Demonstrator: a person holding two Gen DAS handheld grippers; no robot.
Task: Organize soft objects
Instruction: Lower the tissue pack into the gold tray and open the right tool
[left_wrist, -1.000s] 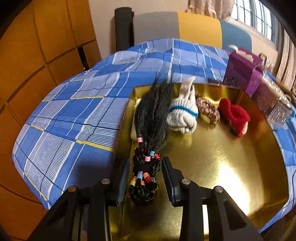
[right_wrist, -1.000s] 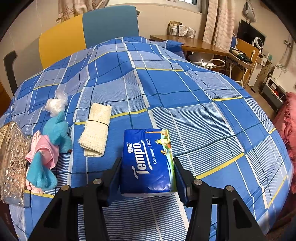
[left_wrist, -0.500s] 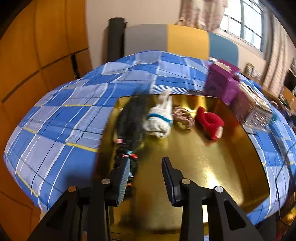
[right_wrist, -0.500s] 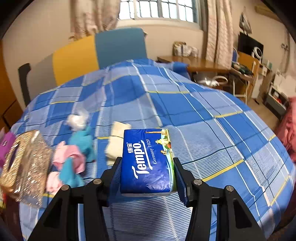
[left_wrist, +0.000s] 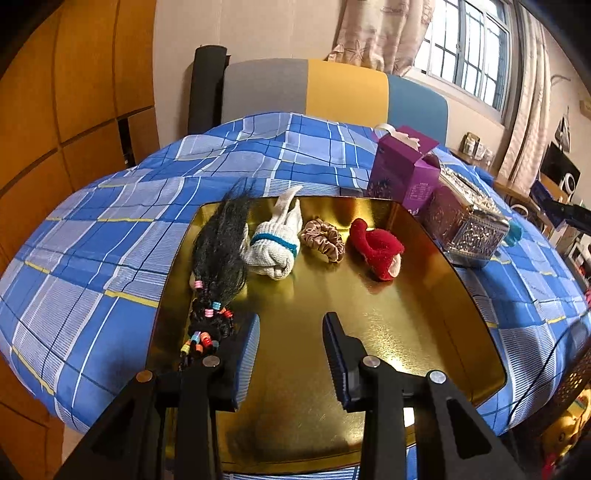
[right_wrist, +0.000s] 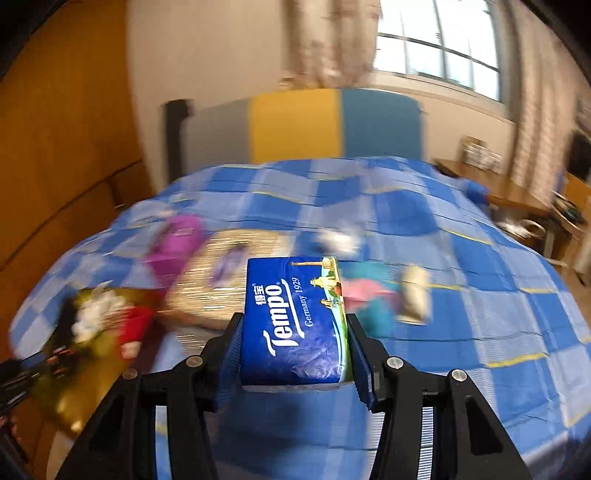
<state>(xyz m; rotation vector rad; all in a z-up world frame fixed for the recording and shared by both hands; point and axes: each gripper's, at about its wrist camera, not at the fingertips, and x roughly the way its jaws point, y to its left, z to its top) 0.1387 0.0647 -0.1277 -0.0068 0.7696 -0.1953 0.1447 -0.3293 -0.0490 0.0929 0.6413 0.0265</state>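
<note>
1. Right gripper (right_wrist: 295, 354) clamped on one blue Tempo tissue pack (right_wrist: 293, 317), pads pressed against its two long sides, long axis running straight ahead along the fingers, printed face up.
2. Left gripper (left_wrist: 291, 354) partly open and holding nothing, poised low over the near, bare part of the gold tray (left_wrist: 369, 332).
3. From the right gripper, tray (right_wrist: 85, 384) down and to the left, blurred; probably the drop spot for the pack, so a swing leftward looks needed.
4. Right hand alone carrying the pack; left one nearer the tray, yet idle.
5. Already on the tray, in a row along its far side: one black braided hairpiece (left_wrist: 218, 258) with coloured beads, long axis front to back at the left edge; one white sock (left_wrist: 273, 247) with a blue band; one tan scrunchie (left_wrist: 322, 240); one red knitted piece (left_wrist: 376, 247).
6. Open room on the near and right parts of the tray.
7. Beside the tray's right edge on the blue checked bedspread (left_wrist: 92, 251): one purple box (left_wrist: 402, 173), one glittery tissue box (left_wrist: 465, 225).
8. Further right in the right wrist view: a pink-and-teal bundle (right_wrist: 365, 291) and a cream roll (right_wrist: 415, 295), too blurred to count surely.
</note>
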